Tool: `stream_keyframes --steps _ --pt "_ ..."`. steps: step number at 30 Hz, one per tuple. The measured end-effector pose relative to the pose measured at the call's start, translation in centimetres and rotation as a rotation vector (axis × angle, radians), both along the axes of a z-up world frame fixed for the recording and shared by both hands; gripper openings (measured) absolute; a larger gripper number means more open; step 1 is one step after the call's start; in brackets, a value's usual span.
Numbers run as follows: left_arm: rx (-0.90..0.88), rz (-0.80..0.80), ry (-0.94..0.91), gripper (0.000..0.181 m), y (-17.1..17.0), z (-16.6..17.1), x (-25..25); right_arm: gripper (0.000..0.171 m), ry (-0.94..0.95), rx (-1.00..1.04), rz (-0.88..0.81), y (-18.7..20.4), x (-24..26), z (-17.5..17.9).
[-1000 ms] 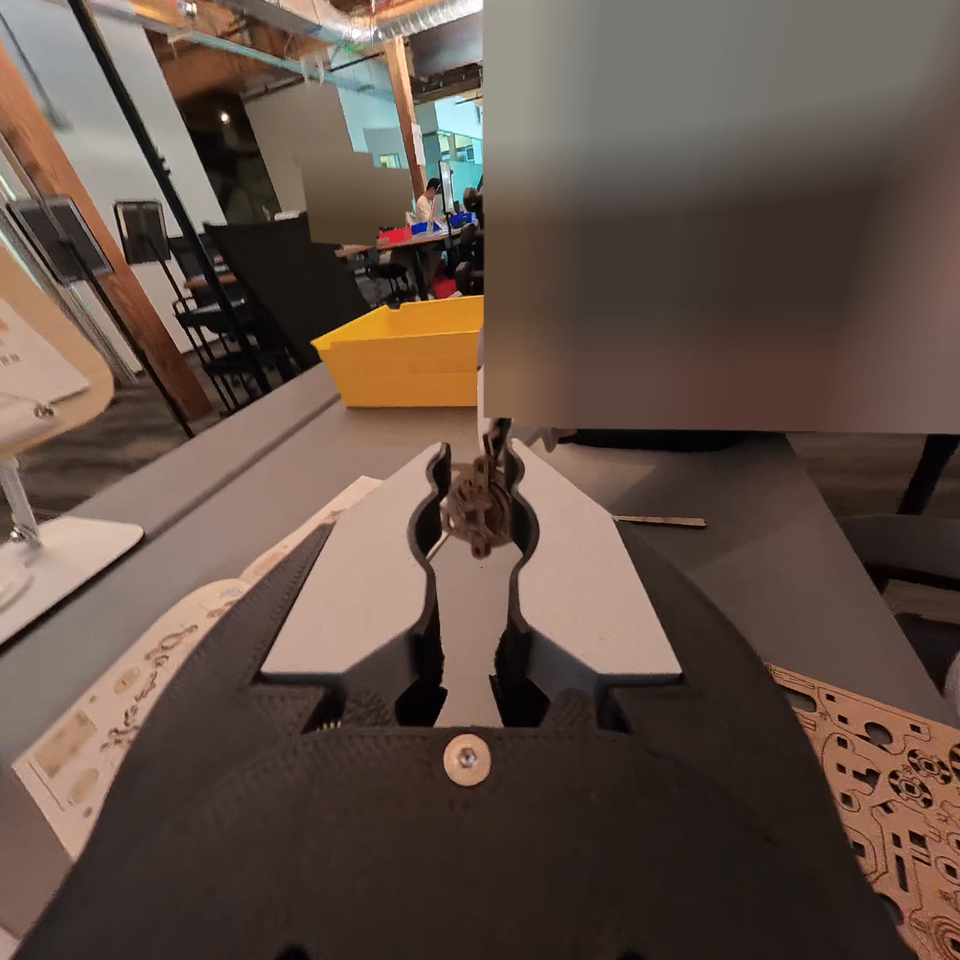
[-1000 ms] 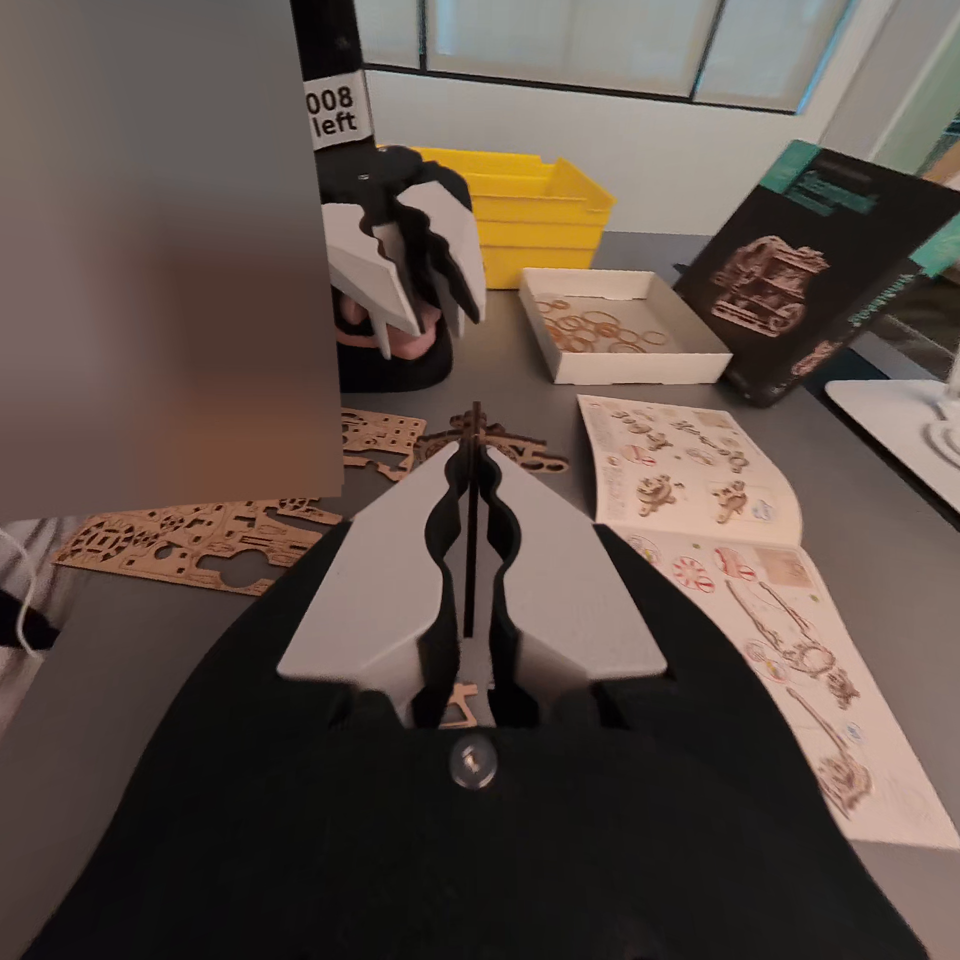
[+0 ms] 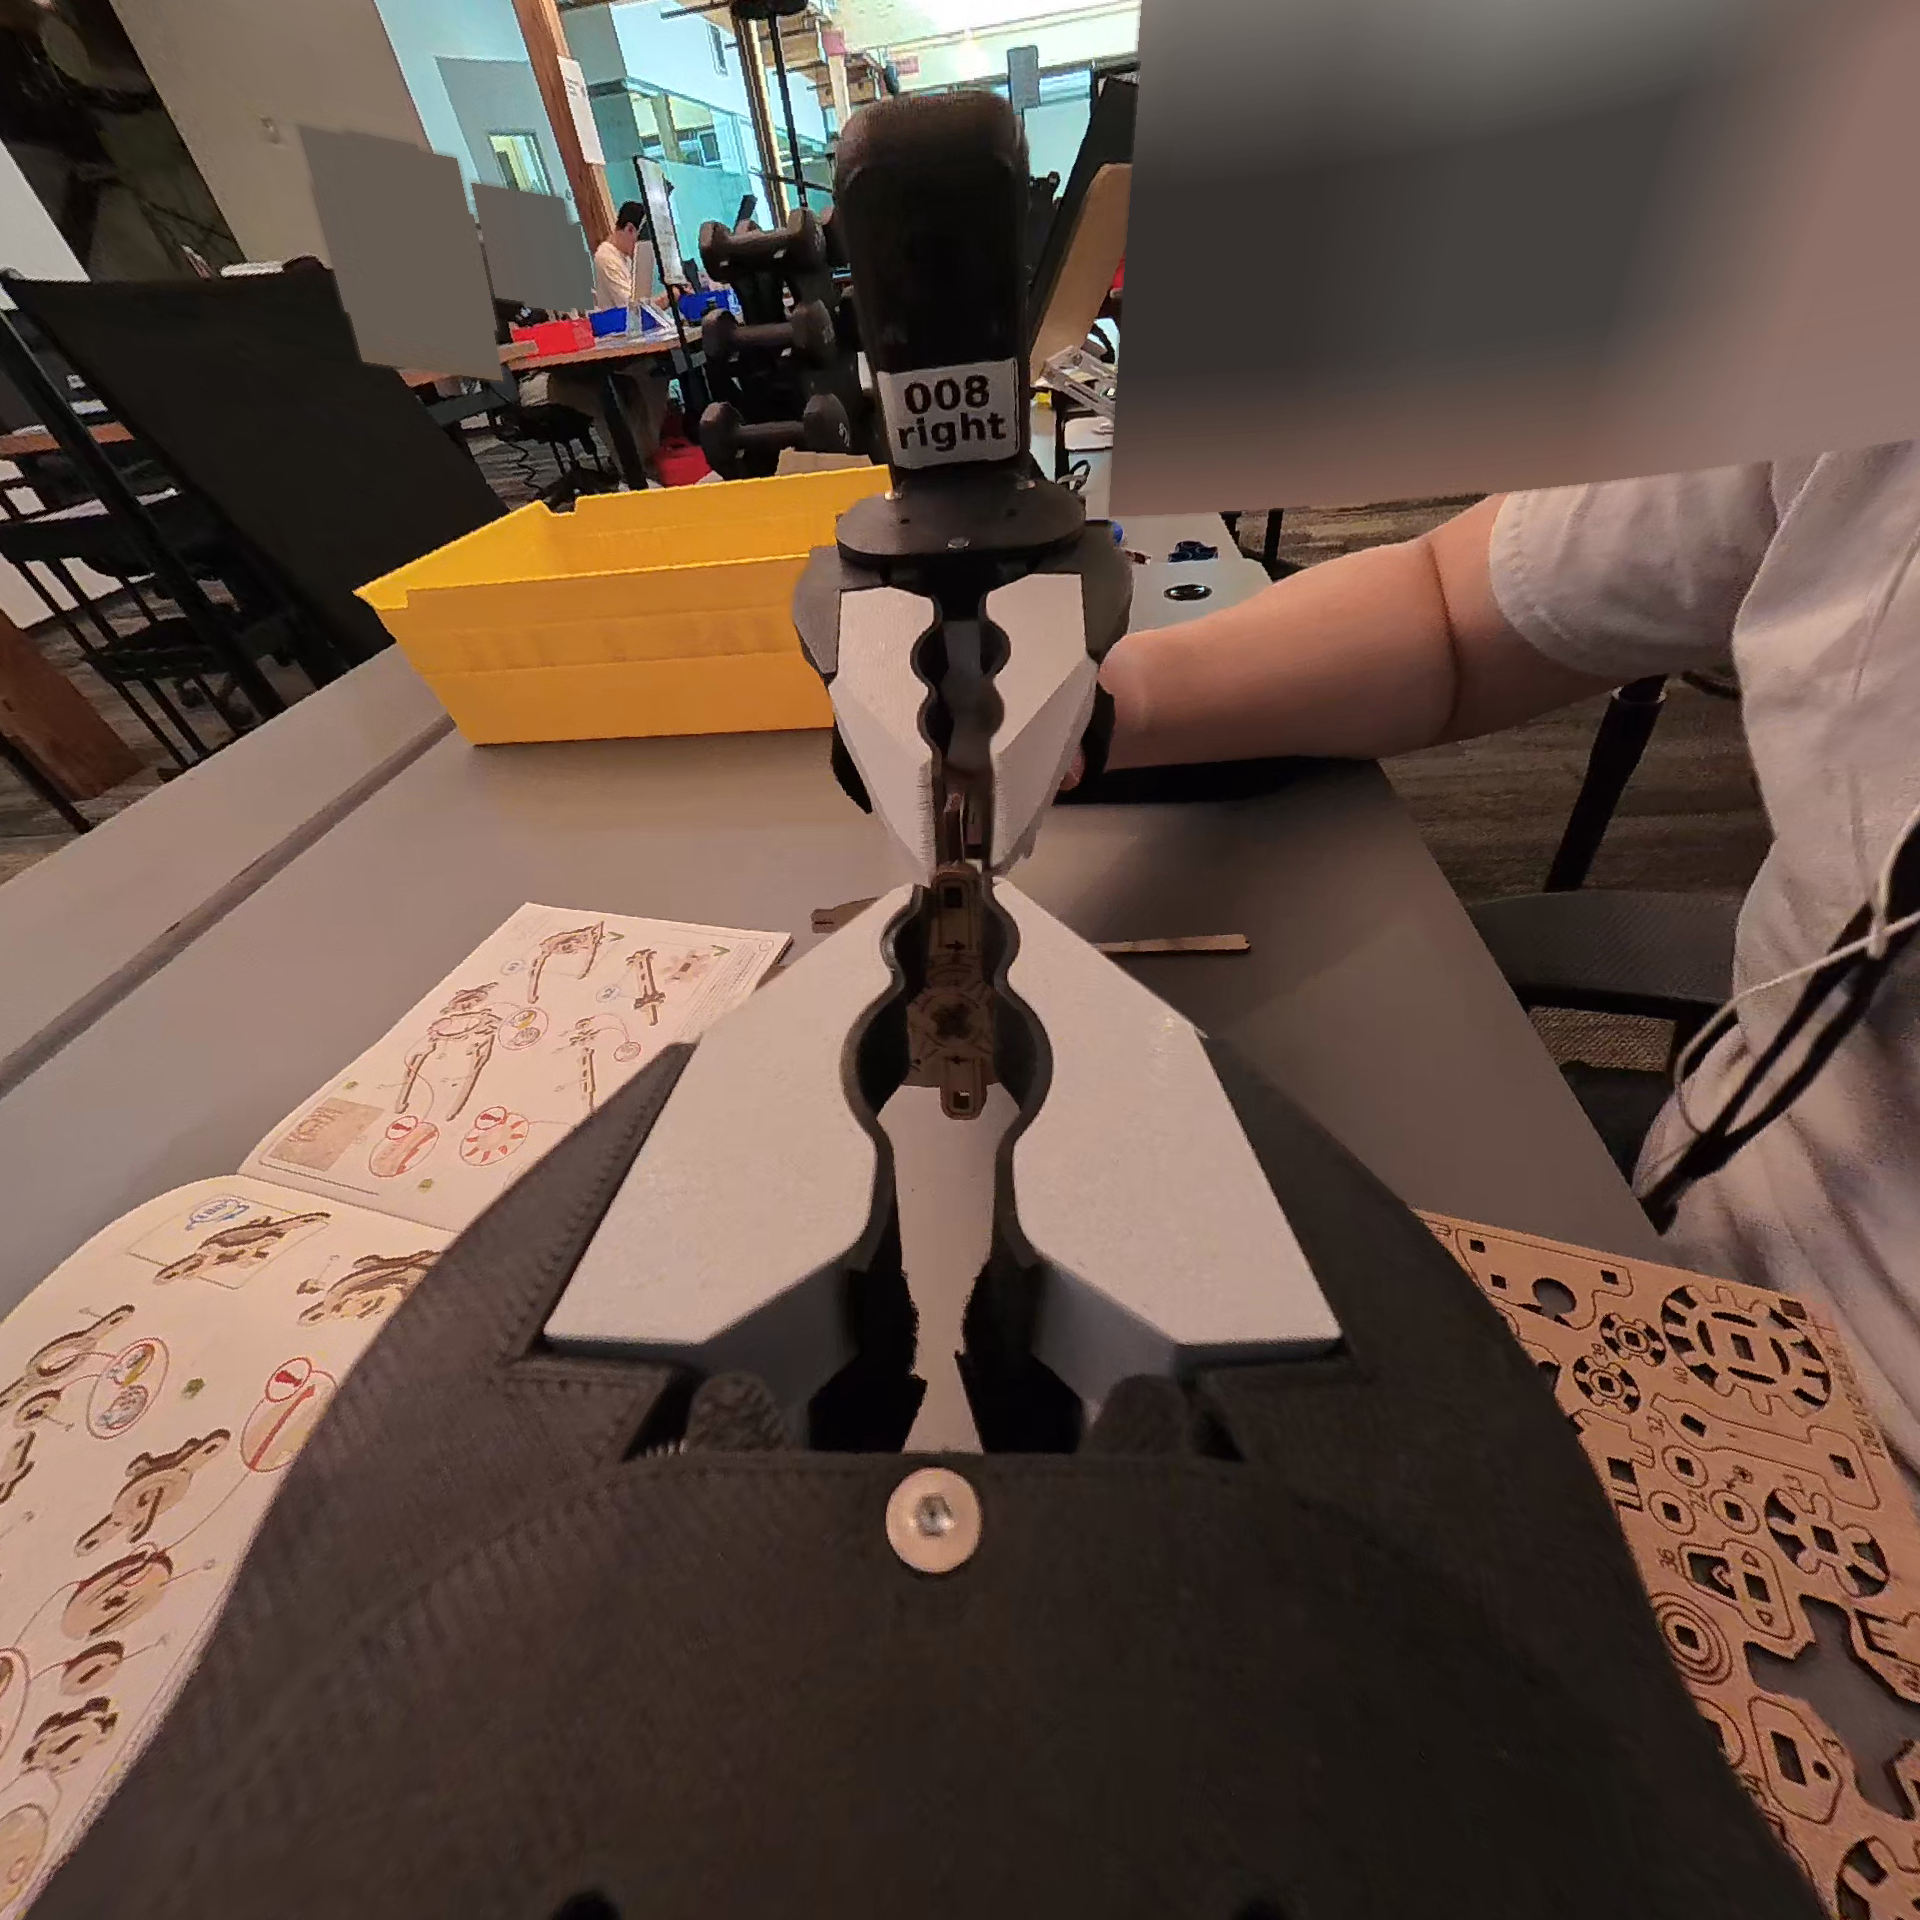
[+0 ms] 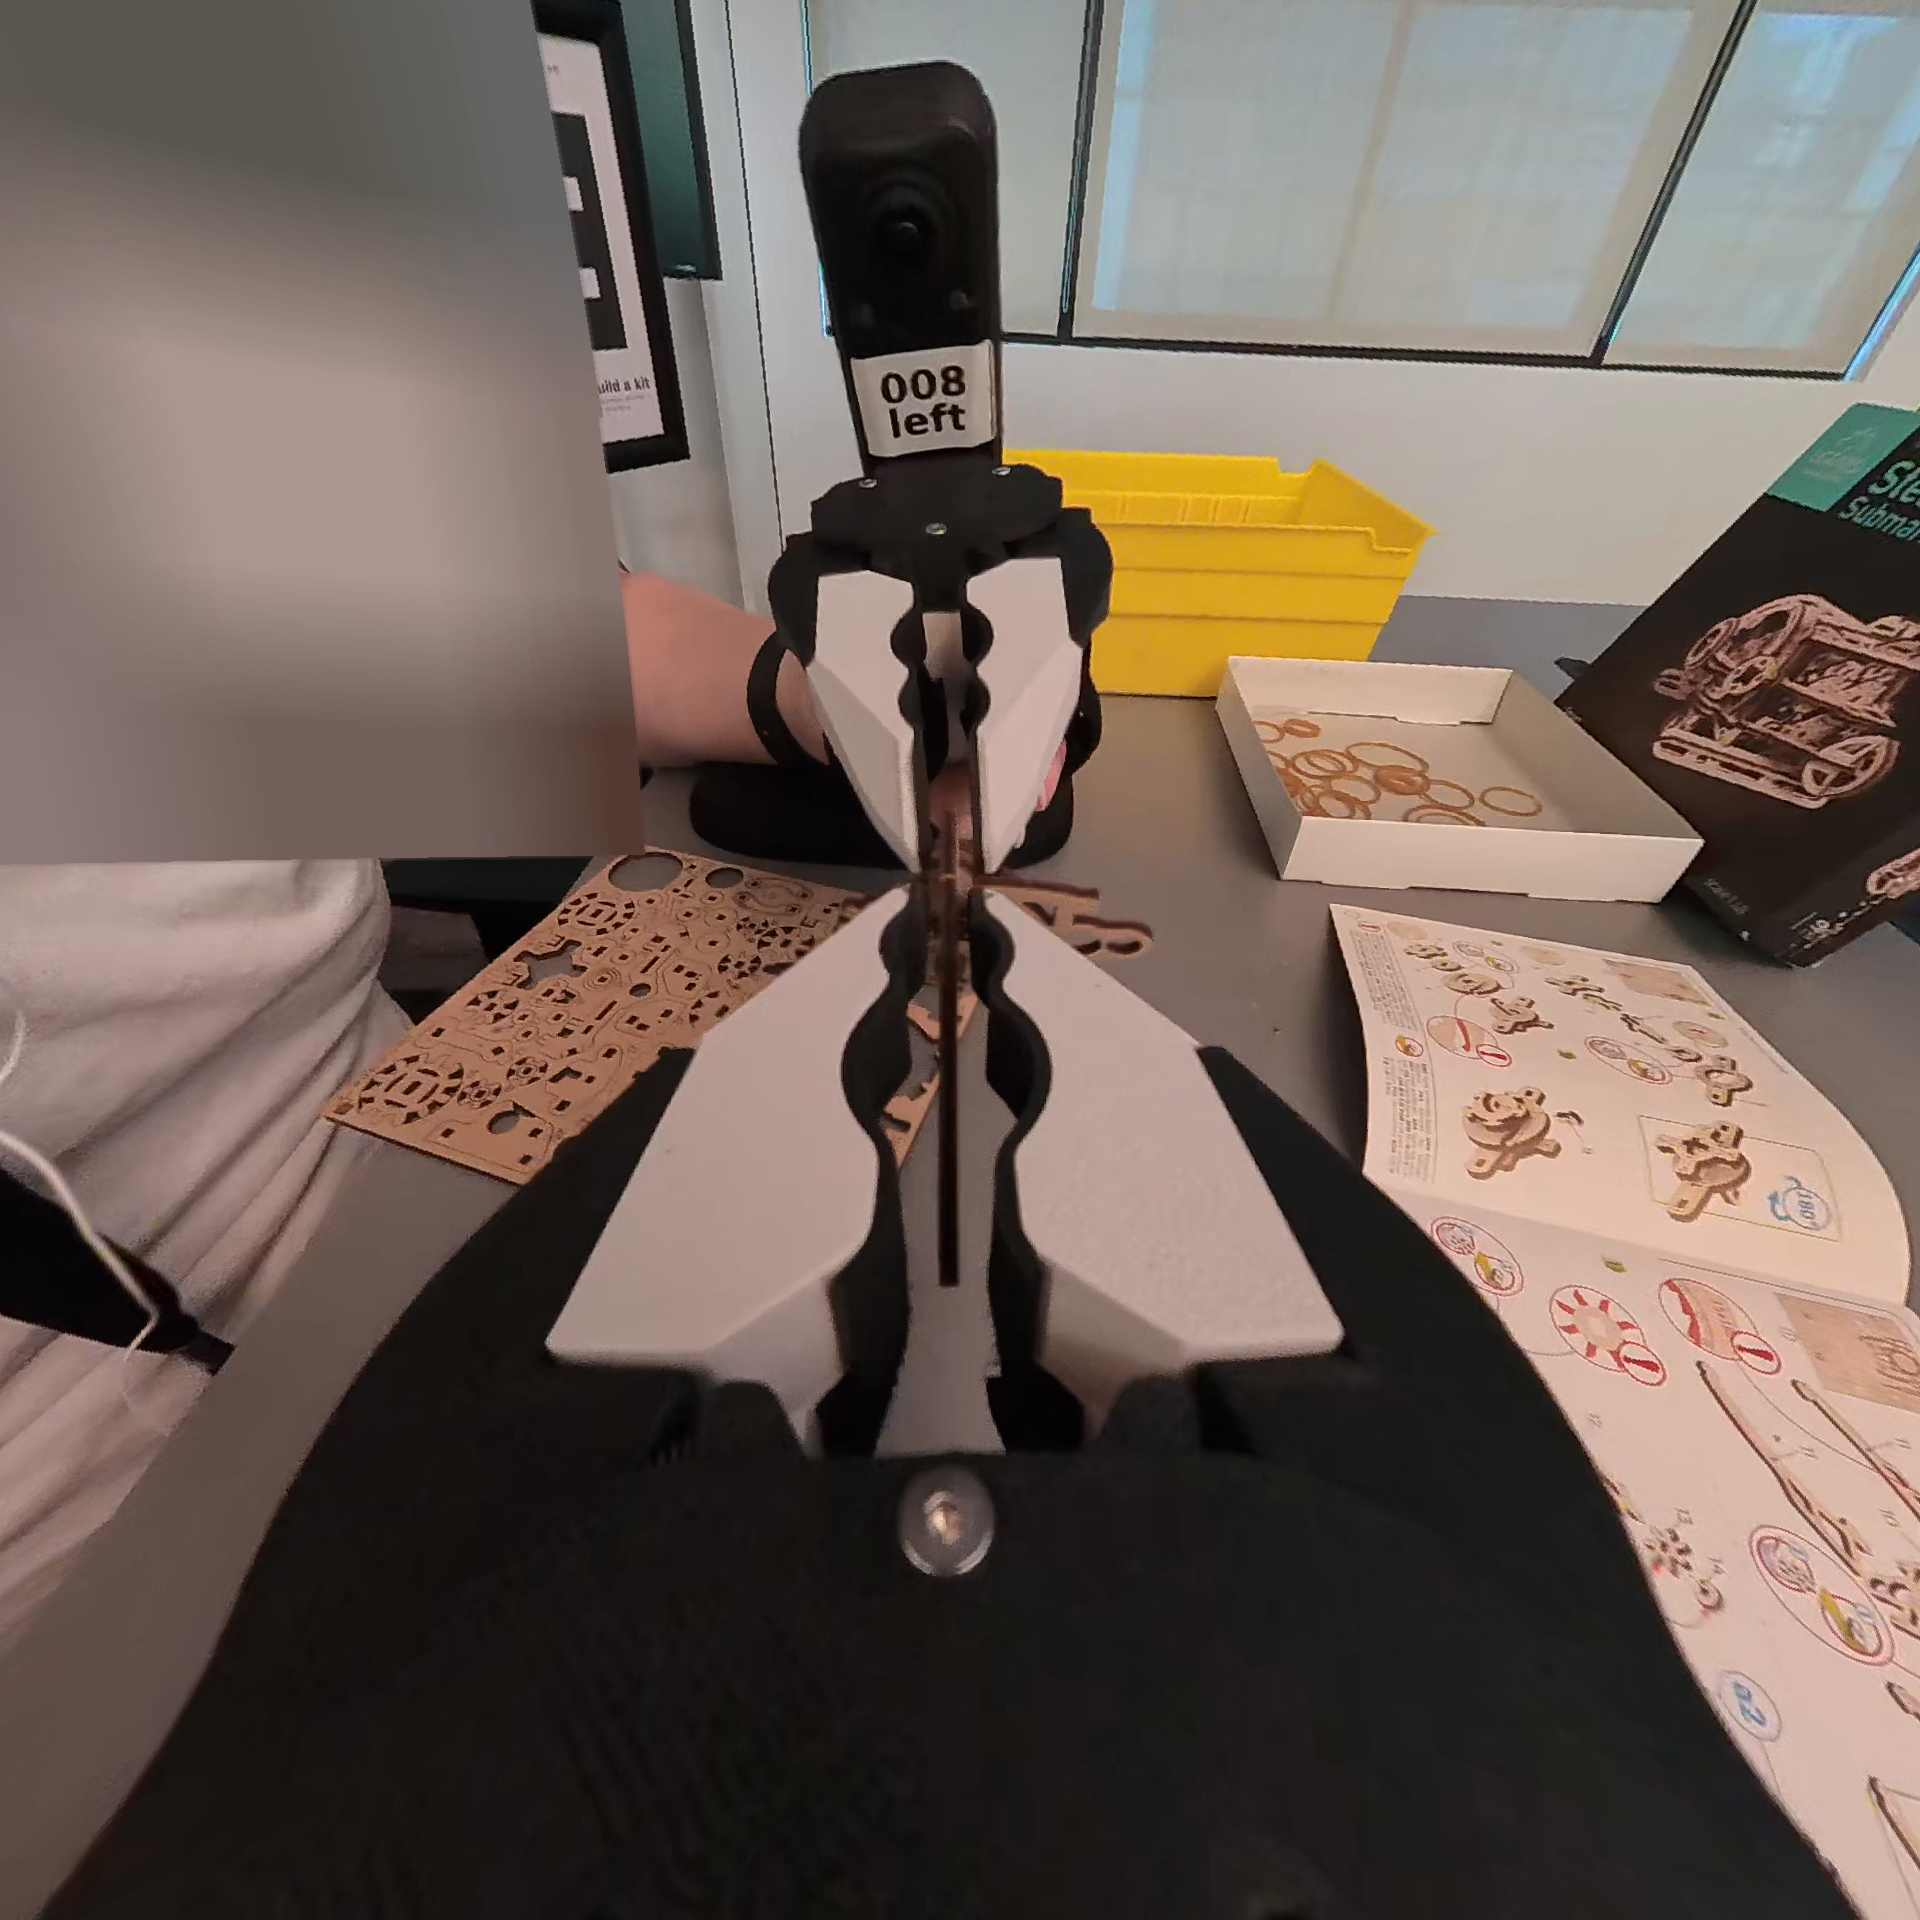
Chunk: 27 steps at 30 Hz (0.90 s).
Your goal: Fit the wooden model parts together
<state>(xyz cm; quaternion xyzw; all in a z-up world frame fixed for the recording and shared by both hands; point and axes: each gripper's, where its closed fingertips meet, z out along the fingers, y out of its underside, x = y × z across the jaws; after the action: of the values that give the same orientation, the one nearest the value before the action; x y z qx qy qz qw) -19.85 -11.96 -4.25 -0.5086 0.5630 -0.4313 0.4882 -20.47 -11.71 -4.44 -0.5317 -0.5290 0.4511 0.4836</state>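
Grey tabletop (image 3: 582,831) holds a yellow bin (image 3: 623,644) at the far side, an instruction booklet (image 4: 1621,1164), a punched plywood sheet (image 4: 582,1018) and a tray of rubber bands (image 4: 1455,790), none blocking the meeting point. Above it the left gripper (image 3: 951,894) pinches a flat wooden part (image 3: 951,1013), and the right gripper (image 4: 940,883) nips a thin wooden plate (image 4: 948,1122) edge-on, tips almost touching. Any tilt could jam or snap the thin wood.

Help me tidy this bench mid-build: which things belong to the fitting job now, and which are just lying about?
In use:
- left gripper, shut on a wooden piece
- right gripper, shut on a thin wooden strip

Lying about:
- instruction booklet
- punched-out wooden sheet
- white tray of rings
- yellow bin
- kit box
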Motion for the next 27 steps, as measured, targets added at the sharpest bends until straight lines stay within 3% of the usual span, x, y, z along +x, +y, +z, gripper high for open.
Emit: stream_keyframes --steps 10,27 --pt "0.004 -0.007 0.011 0.006 -0.1 -0.4 0.1 0.000 -0.050 0.014 0.002 -0.1 0.0 -0.4" --pt "-0.066 0.006 -0.052 0.003 1.1 0.7 -0.8 0.000 0.037 0.021 -0.002 0.9 0.5 0.4"
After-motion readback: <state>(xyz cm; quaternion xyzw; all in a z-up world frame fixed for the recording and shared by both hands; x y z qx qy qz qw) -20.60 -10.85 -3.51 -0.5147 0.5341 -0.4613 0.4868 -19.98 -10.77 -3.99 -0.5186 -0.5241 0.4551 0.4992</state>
